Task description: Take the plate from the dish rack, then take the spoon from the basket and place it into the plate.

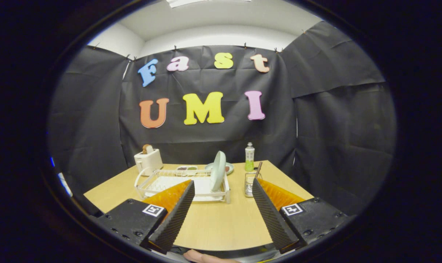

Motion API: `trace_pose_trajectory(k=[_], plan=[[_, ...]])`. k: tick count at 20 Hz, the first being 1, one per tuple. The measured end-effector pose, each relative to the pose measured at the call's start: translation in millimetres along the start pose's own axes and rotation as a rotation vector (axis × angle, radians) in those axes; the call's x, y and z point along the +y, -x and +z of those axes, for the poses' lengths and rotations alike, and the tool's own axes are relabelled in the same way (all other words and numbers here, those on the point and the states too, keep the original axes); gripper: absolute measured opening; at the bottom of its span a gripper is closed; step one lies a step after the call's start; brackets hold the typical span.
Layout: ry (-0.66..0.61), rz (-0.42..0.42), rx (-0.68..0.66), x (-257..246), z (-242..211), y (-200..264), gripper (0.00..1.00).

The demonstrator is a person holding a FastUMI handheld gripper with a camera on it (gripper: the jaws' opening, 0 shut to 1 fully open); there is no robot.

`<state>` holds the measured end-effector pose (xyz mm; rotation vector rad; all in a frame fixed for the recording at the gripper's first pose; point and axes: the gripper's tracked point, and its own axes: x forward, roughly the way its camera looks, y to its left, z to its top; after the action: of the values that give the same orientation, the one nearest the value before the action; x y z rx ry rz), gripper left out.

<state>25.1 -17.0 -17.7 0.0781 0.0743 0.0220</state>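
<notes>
Gripper view shows my gripper (pixel 223 186) wide open and empty short of the table's near edge, plate (pixel 218 171) upright in the dish rack (pixel 149 184) mid-table, so I judge step one pending: advance and straddle its rim.

No word or number can be read on any object. The gripper (pixel 222 182), its fingers spread wide apart and holding nothing, carries a square black-and-white left marker (pixel 153 210) behind one finger and a like right marker (pixel 292 209) behind the other. The label on the bottle (pixel 249 157) is too small to read.
</notes>
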Motion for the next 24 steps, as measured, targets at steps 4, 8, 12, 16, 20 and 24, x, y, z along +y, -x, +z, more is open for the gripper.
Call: trace_pose_trajectory(k=[4,8,12,16,20,24], plan=[[0.059,-0.036,0.008,-8.1,16.8,-31.0,1.0],[0.067,-0.055,0.071,-17.3,36.2,-76.6,1.0],[0.084,-0.069,0.202,-18.3,58.0,-132.4,1.0],[0.123,-0.109,0.325,-22.7,90.3,-191.4,1.0],[0.148,-0.131,0.526,-12.9,87.9,-249.7,1.0],[0.236,-0.185,0.701,0.2,75.6,-285.8,1.0]])
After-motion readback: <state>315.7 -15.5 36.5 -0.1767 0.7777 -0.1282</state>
